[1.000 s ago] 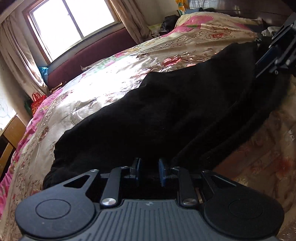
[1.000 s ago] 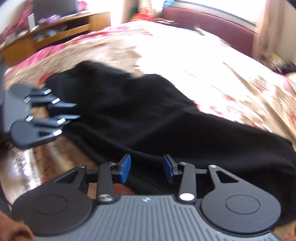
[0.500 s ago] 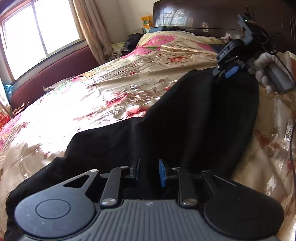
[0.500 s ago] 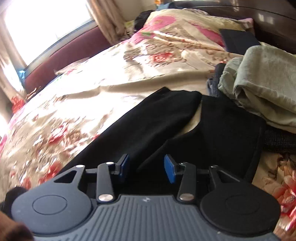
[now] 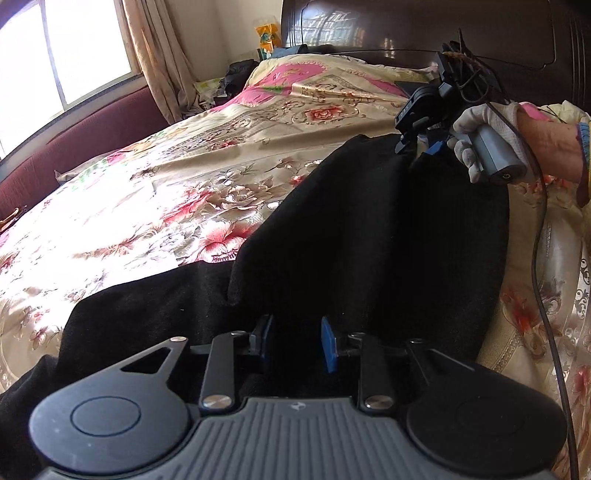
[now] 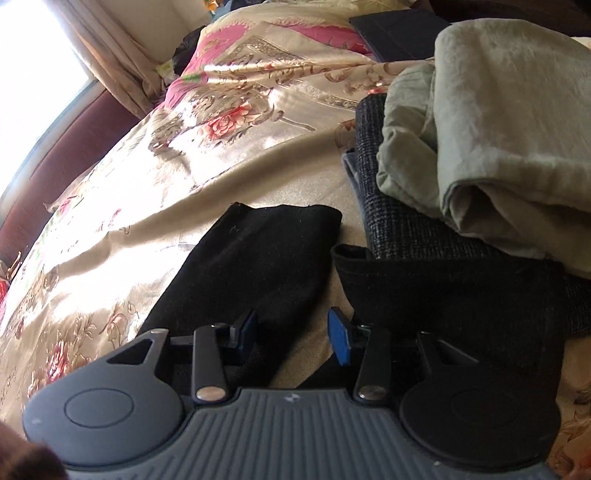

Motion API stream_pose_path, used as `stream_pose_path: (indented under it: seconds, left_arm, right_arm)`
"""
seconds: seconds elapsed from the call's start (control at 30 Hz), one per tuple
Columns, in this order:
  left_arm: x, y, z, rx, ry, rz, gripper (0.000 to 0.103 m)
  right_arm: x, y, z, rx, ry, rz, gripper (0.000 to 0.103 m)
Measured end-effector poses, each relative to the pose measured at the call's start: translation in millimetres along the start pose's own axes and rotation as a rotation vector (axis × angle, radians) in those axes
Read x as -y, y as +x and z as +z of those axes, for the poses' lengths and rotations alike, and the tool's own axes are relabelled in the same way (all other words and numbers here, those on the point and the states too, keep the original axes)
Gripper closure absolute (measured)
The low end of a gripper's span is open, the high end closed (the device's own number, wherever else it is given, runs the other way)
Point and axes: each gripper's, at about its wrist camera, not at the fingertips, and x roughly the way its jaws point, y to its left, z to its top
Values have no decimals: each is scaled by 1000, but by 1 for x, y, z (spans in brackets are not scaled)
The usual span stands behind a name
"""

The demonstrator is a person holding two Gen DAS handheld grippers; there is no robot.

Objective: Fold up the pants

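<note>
Black pants (image 5: 369,236) lie lengthwise on the floral bedspread (image 5: 166,192). My left gripper (image 5: 295,345) sits low over their near end. Its jaws are opening, black cloth lies between and under the blue pads (image 5: 328,347), and the pads do not press on it. At the far end, a gloved hand (image 5: 480,125) holds my right gripper (image 5: 421,142) over the leg ends. In the right wrist view, the right gripper (image 6: 293,334) is open above the gap between the two leg cuffs: the left cuff (image 6: 266,251) and the right cuff (image 6: 424,288).
A pile of grey-green folded cloth (image 6: 498,129) rests on a dark checked garment (image 6: 399,214), touching the right cuff. A dark flat case (image 6: 391,33) lies near the headboard (image 5: 406,33). A cable (image 5: 543,258) hangs from the right gripper. Window (image 5: 55,55) at left.
The left view swung right toward the headboard and its jaws widened slightly. The right gripper moved from beside the left gripper to the leg ends, rolling upright.
</note>
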Motion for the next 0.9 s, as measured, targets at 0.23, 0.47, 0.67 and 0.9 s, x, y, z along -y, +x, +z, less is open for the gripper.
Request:
stream_pose_path:
  seconds: [0.23,0.47,0.67,0.9]
  left_arm:
    - [-2,4,-1,-2,-17,-10,58]
    - [2,5,1,-2,-1,-2,57]
    - [4,6,2,-7,-2,2,57]
    - [6,3,4,-1,15,4,57]
  right_arm:
    - [4,8,3,27,79,49,50]
    - [-11,13,-3,45,45,86,51]
    - [13,32,17,20,214,131,98]
    - [13,-33,33,97,153,276,99]
